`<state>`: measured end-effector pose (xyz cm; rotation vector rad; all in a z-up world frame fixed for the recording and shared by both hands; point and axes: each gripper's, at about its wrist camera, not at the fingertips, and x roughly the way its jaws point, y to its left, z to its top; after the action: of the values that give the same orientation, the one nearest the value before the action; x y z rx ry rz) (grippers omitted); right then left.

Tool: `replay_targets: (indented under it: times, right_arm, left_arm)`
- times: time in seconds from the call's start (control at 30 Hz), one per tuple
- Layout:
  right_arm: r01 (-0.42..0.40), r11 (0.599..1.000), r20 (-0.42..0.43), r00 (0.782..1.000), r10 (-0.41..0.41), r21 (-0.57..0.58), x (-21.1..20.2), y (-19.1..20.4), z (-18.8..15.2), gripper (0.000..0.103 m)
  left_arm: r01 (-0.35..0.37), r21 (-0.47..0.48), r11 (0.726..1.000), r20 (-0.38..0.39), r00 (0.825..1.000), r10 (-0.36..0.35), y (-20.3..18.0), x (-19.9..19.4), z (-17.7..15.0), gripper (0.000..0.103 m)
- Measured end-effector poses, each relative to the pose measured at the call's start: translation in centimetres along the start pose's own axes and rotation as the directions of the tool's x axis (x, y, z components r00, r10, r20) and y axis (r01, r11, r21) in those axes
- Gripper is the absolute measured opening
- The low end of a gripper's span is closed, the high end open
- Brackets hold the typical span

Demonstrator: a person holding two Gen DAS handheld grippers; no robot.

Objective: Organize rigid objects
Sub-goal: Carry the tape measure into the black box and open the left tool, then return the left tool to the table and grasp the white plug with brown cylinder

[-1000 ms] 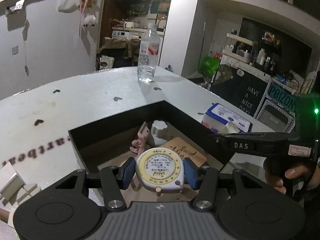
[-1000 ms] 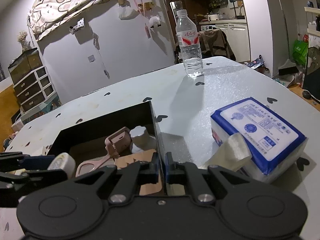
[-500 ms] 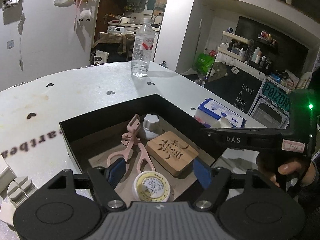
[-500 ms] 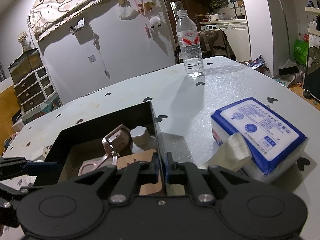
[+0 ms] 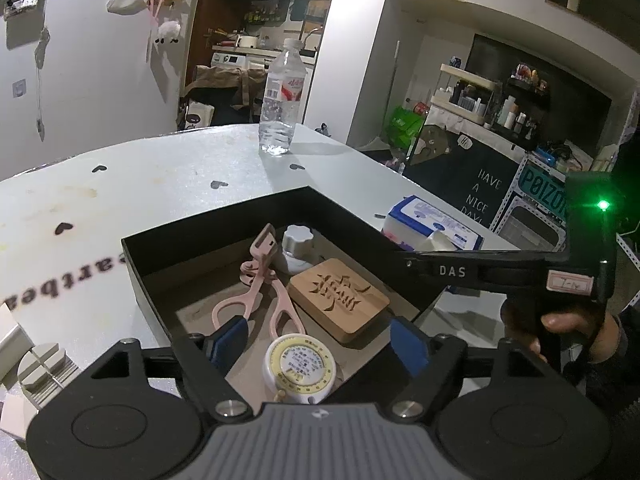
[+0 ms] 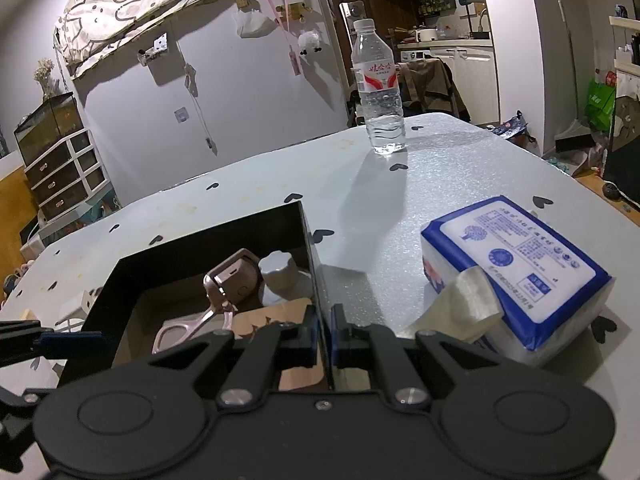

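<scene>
1. Left gripper [image 5: 316, 344] jaws are opening wide, releasing the round white-and-yellow tape measure [image 5: 301, 367], now lying free at the near edge inside the black open-topped box [image 5: 224, 220]; lifting straight out looks safest.
2. Right gripper [image 6: 326, 330] jaws are clamping the box's right wall.
3. Pink eyelash curler [image 5: 260, 280] and carved wooden block [image 5: 338, 300] are crowding close by.

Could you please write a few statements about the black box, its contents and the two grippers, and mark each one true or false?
1. The round yellow-and-white tape measure lies inside the black box. True.
2. The left gripper clamps the tape measure. False: its jaws are opening, the pads clear of it.
3. The right gripper is shut on the box's side wall. True.
4. The clear plastic water bottle lies on its side. False: it stands upright.
5. The blue-and-white tissue pack sits in the box. False: it is beside it.
</scene>
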<state>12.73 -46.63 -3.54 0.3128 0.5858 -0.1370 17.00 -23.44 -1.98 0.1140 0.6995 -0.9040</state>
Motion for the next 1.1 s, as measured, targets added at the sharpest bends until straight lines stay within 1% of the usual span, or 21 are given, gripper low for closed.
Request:
replay_targets:
  times: [0.1, 0.2, 0.33, 0.43, 0.67, 0.8, 0.93, 1.1]
  right_arm:
    - [0.006, 1.0, -0.003, 1.0, -0.006, -0.003, 0.0, 0.1, 0.1, 0.007]
    - [0.011, 1.0, -0.005, 1.0, -0.011, -0.007, 0.0, 0.2, 0.1, 0.007]
    - [0.012, 1.0, -0.006, 1.0, -0.012, -0.009, 0.1, 0.2, 0.1, 0.007]
    - [0.015, 1.0, -0.008, 1.0, -0.016, -0.011, 0.2, 0.3, 0.1, 0.007]
    - [0.022, 1.0, -0.012, 1.0, -0.022, -0.015, 0.3, 0.3, 0.1, 0.007]
    - [0.028, 0.999, -0.015, 0.999, -0.028, -0.018, 0.3, 0.4, 0.2, 0.007]
    - [0.034, 0.999, -0.018, 0.999, -0.035, -0.022, 0.5, 0.5, 0.2, 0.007]
    - [0.041, 0.999, -0.019, 0.999, -0.041, -0.023, 0.5, 0.6, 0.1, 0.007]
  left_arm:
    - [-0.013, 0.011, 1.0, 0.027, 1.0, 0.013, -0.1, -0.9, 0.0, 0.089]
    - [-0.027, 0.001, 1.0, 0.057, 0.998, 0.027, 0.2, -1.9, 0.0, 0.094]
    - [-0.081, -0.026, 0.996, 0.102, 0.991, 0.083, 1.0, -3.2, -0.2, 0.102]
    - [-0.114, -0.049, 0.992, 0.133, 0.984, 0.12, 1.9, -4.2, -0.4, 0.103]
    - [-0.203, -0.104, 0.974, 0.159, 0.963, 0.218, 4.6, -6.1, -1.1, 0.103]
    - [-0.249, -0.149, 0.957, 0.159, 0.949, 0.271, 6.4, -7.0, -1.8, 0.103]
    - [-0.306, -0.175, 0.936, 0.155, 0.93, 0.333, 8.2, -7.9, -2.7, 0.103]
    - [-0.37, -0.202, 0.907, 0.126, 0.908, 0.399, 10.2, -8.7, -4.0, 0.103]
